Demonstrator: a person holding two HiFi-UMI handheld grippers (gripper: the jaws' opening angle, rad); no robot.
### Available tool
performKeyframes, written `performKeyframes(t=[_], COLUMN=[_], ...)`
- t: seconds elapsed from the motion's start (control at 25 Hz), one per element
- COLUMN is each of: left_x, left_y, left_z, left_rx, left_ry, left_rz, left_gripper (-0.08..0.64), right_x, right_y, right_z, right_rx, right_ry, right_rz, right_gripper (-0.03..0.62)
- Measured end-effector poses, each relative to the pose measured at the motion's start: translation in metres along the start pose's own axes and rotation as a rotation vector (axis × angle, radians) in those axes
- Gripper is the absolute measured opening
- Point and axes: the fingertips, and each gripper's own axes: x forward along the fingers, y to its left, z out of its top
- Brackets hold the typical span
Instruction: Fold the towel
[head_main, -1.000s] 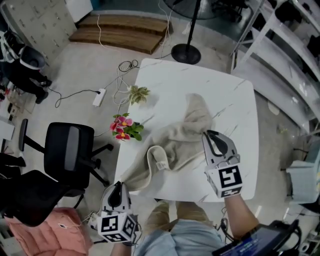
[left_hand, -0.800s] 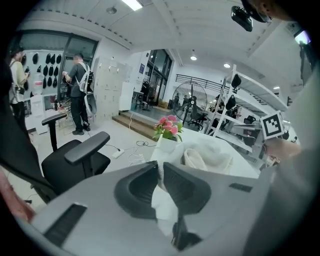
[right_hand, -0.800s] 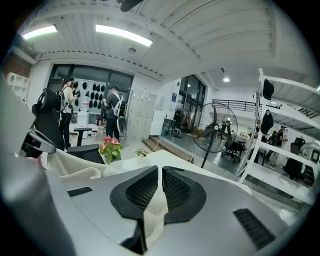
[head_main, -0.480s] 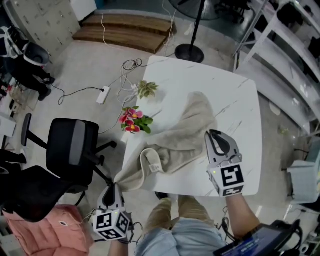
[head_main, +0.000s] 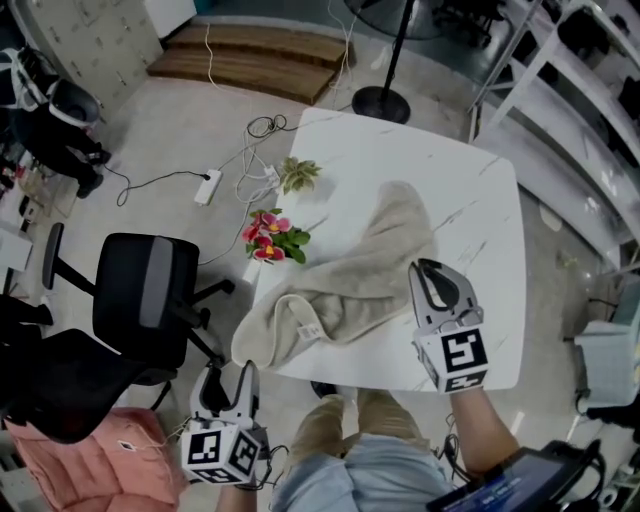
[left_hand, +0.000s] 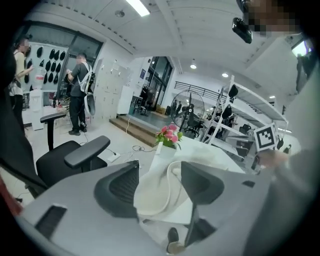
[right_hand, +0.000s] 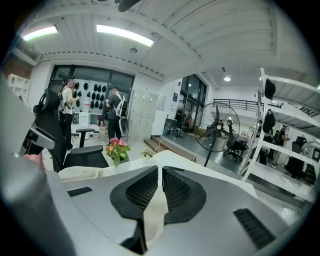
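A beige towel (head_main: 350, 290) lies crumpled in a long diagonal across the white table (head_main: 440, 170), one rolled corner draped at the near left edge. My left gripper (head_main: 232, 372) hovers just off that corner; its jaws have just been opening and stand open. In the left gripper view the towel corner (left_hand: 155, 195) shows beyond the left gripper (left_hand: 160, 172), and neither pad presses on it. My right gripper (head_main: 425, 270) is shut on the towel's near right edge. In the right gripper view a strip of cloth (right_hand: 155, 210) is pinched in the right gripper (right_hand: 160, 170).
Pink flowers (head_main: 272, 240) and a small green plant (head_main: 300, 175) stand at the table's left edge. A black office chair (head_main: 140, 290) sits left of the table, a pink cushion (head_main: 120, 460) near my left hand. A fan stand (head_main: 380, 100) and floor cables lie beyond.
The left gripper has opened and let go of the towel corner, which now rests slack on the table's near left edge. That gripper drew back slightly. The right gripper has kept its grip.
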Motion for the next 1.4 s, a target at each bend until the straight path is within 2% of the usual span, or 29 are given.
performKeyframes(t=[0.2, 0.4, 0.68, 0.84, 1.0, 1.4], left_x=[0.016, 0.056, 0.136, 0.19, 0.246, 0.374], left_y=[-0.037, -0.106, -0.205, -0.256, -0.287, -0.313], left_z=[0.043, 0.085, 0.113, 0.106, 0.091, 0.041], left_rx=[0.084, 0.159, 0.267, 0.317, 0.346, 0.389], left_ry=[-0.041, -0.083, -0.046, 0.005, 0.062, 0.245], left_rz=[-0.078, -0.224, -0.415, -0.471, -0.506, -0.471], left_gripper=[0.265, 0.262, 0.259, 0.259, 0.261, 0.289], right_x=[-0.005, -0.023, -0.03, -0.019, -0.002, 0.036], right_y=[-0.014, -0.056, -0.117, -0.144, -0.159, -0.174], right_z=[0.001, -0.009, -0.036, -0.056, -0.072, -0.11], right_rx=[0.039, 0.089, 0.19, 0.22, 0.244, 0.325], right_ry=[-0.021, -0.03, -0.005, 0.023, 0.038, 0.065], right_rz=[-0.026, -0.113, -0.216, -0.205, -0.181, -0.113], right_gripper=[0.041, 0.041, 0.043, 0.044, 0.044, 0.044])
